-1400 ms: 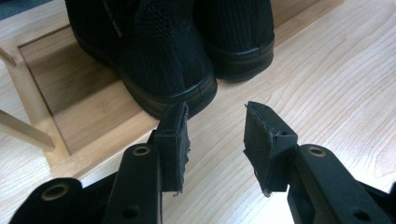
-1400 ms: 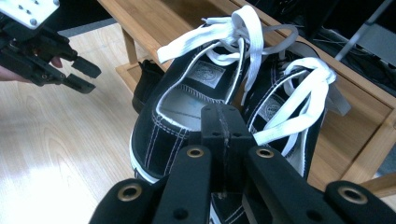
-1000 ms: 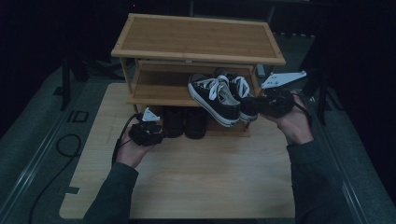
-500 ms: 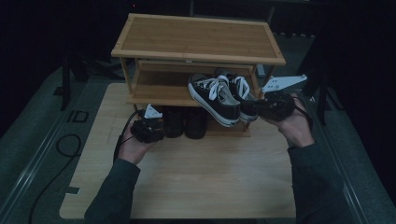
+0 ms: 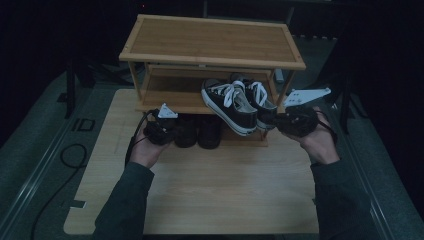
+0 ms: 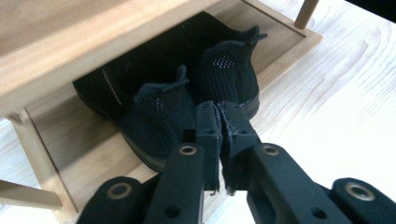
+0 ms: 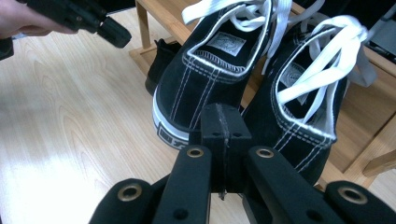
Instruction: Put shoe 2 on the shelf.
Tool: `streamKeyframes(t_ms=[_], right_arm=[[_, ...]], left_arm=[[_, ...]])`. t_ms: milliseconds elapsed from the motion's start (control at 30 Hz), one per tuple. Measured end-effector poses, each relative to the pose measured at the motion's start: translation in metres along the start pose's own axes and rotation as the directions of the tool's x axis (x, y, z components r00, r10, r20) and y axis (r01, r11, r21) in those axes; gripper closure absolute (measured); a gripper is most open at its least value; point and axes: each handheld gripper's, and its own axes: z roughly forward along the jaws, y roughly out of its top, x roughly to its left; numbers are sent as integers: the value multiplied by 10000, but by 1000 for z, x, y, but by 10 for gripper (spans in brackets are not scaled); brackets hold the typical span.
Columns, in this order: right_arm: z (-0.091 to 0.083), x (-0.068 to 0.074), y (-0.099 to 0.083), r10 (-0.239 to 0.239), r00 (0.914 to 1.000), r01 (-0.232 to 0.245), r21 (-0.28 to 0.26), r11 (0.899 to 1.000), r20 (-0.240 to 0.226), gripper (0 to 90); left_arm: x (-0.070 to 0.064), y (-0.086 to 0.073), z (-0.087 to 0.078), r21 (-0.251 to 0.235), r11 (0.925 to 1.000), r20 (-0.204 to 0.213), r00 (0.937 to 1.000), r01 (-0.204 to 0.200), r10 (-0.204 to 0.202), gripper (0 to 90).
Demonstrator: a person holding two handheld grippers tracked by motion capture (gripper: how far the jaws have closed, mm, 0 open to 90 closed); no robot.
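At shoe rack: both claws pressed closed, empty. Left gripper nudges black slip-ons; right gripper pushes sneakers. Push heels squarely, slowly.

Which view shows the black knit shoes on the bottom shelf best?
The left gripper view: both black knit shoes lie heels outward just beyond the shut left gripper. The high view shows only their dark heels under the shelf; the right gripper view catches one heel.
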Motion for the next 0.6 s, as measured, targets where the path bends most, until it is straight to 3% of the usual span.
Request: streamKeyframes(t_ms=[600], right_arm=[[6, 8, -16, 15, 9995, -10, 158, 9999, -309, 900]], left_arm=[[5, 24, 2, -255, 9997, -430, 9991, -29, 18, 898]])
